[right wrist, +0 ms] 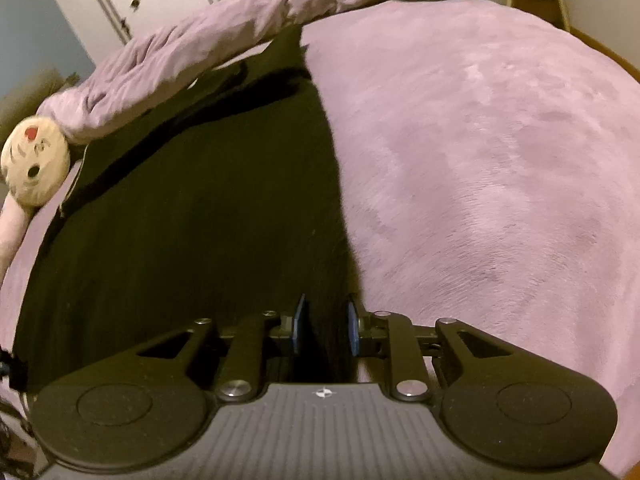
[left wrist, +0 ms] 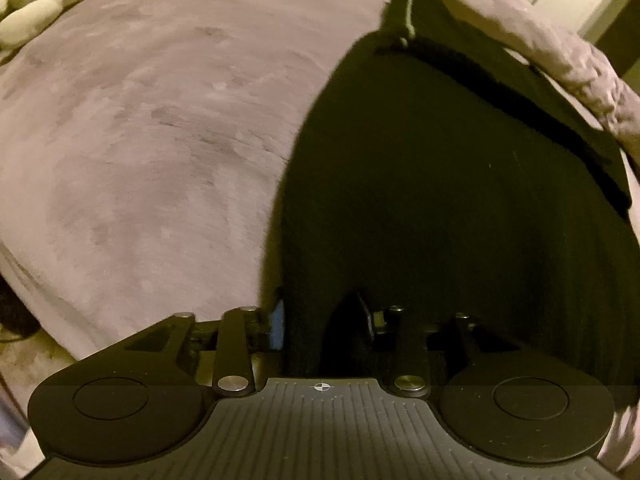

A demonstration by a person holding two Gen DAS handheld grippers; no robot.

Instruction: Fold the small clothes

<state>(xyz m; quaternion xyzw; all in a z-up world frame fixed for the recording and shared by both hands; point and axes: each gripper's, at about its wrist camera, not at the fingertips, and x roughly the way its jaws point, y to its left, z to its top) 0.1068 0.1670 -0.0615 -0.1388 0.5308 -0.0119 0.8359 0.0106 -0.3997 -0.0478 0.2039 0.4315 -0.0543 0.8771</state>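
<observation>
Black garment (left wrist: pixel 440 200) on purple blanket (left wrist: pixel 160 140), pinched by both left hand-held gripper (left wrist: pixel 324 320) and right hand-held gripper (right wrist: pixel 325 324).

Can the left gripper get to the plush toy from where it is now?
Probably not yet. The left gripper is shut on the black garment, and the plush toy lies far across the blanket. The path looks free, but it would have to let go first.

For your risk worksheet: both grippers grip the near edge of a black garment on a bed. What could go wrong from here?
1. The left gripper and right gripper pinch only the black garment at its near edge, so cloth may slip from the jaws.
2. The far end lies beside the bunched purple duvet and could snag there.
3. The plush blanket may drag the fold crooked.
</observation>
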